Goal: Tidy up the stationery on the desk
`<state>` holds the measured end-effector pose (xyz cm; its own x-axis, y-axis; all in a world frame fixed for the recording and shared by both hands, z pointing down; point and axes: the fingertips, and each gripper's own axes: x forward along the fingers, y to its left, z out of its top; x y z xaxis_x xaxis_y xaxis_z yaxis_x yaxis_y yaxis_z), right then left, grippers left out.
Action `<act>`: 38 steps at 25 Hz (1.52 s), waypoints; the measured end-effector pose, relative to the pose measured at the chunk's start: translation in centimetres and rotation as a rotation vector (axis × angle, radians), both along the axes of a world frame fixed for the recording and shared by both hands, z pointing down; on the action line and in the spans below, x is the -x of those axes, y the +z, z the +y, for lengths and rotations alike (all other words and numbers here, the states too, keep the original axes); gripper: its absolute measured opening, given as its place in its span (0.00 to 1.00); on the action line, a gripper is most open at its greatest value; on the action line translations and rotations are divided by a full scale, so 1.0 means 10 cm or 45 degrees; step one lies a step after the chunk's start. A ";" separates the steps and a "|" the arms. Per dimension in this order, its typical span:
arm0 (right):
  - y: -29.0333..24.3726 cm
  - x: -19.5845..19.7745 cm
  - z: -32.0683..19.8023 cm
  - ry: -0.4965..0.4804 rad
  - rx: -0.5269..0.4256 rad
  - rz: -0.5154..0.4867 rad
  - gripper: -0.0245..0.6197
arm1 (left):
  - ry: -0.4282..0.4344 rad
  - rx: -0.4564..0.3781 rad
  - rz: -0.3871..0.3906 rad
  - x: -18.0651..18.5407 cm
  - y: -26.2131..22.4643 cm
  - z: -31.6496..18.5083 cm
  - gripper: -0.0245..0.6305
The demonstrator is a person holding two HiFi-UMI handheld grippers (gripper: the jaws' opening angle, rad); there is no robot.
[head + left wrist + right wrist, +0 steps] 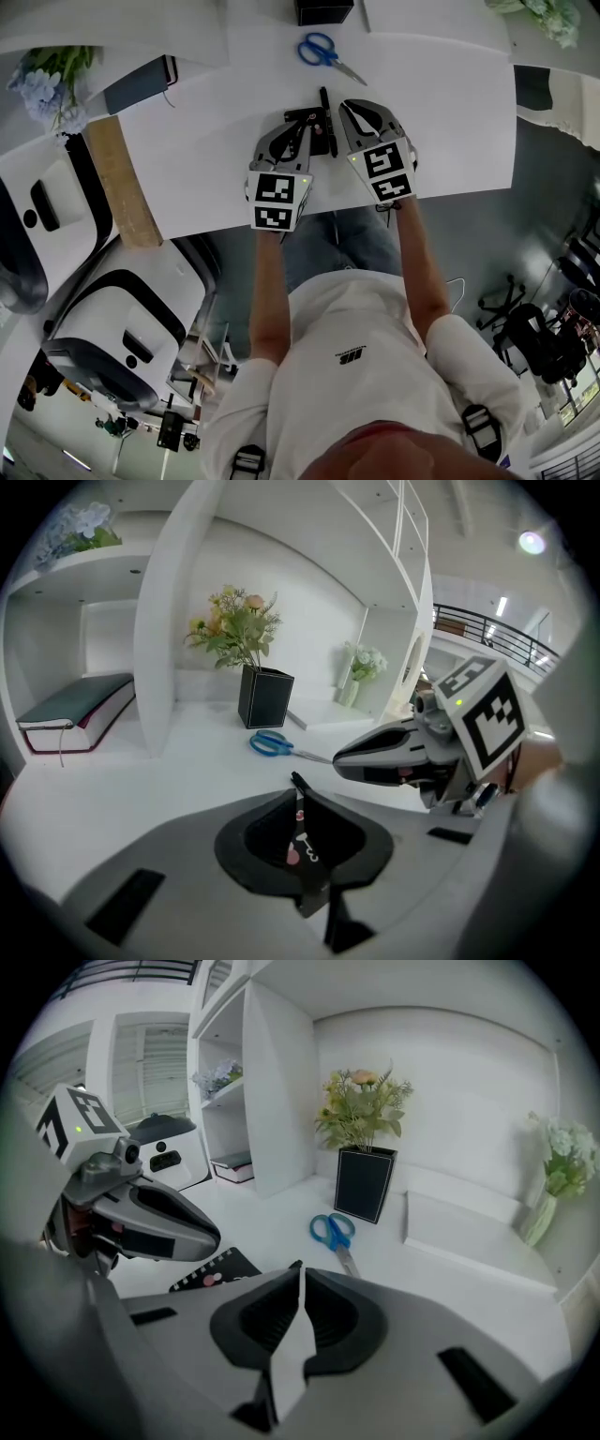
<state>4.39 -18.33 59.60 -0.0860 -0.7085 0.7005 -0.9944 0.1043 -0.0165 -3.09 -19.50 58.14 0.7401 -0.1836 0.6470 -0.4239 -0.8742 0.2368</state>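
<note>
A small black spiral notebook (323, 124) with pink dots stands open on edge between my two grippers on the white desk (450, 112). My left gripper (302, 120) is shut on its black cover (300, 841). My right gripper (345, 107) is shut on a thin white leaf (292, 1335) of it, and the black cover (208, 1274) shows at that gripper's left. Blue-handled scissors (323, 52) lie further back, in front of a black square holder (323, 9). The scissors (272, 744) (333, 1232) and the holder (264, 697) (366, 1185) show in both gripper views.
A dark book (75, 714) lies in a shelf compartment at the left. Flowers (361, 1105) stand in the holder and a vase of pale flowers (558, 1171) stands at the right. A flat white box (469, 1227) sits beside the scissors. A wooden strip (122, 183) runs along the desk's left edge.
</note>
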 end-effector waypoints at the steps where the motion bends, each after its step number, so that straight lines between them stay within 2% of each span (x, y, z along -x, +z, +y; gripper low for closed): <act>1: 0.02 -0.05 -0.04 0.003 0.002 0.011 0.04 | -0.006 -0.001 0.010 -0.04 -0.01 -0.03 0.04; 11: 0.22 -0.38 -0.39 -0.009 0.019 0.070 0.11 | -0.015 -0.012 0.026 -0.30 0.01 -0.20 0.04; 25: 0.30 -0.42 -1.08 -0.139 -0.011 0.166 0.12 | -0.059 -0.020 0.047 -0.39 -0.02 -0.42 0.04; 32: 0.26 -0.33 -1.19 -0.167 -0.048 0.121 0.17 | -0.075 -0.013 0.048 -0.33 -0.01 -0.46 0.04; 38: 0.34 -0.35 -1.20 -0.142 -0.034 0.080 0.16 | -0.084 -0.016 0.051 -0.31 -0.02 -0.48 0.04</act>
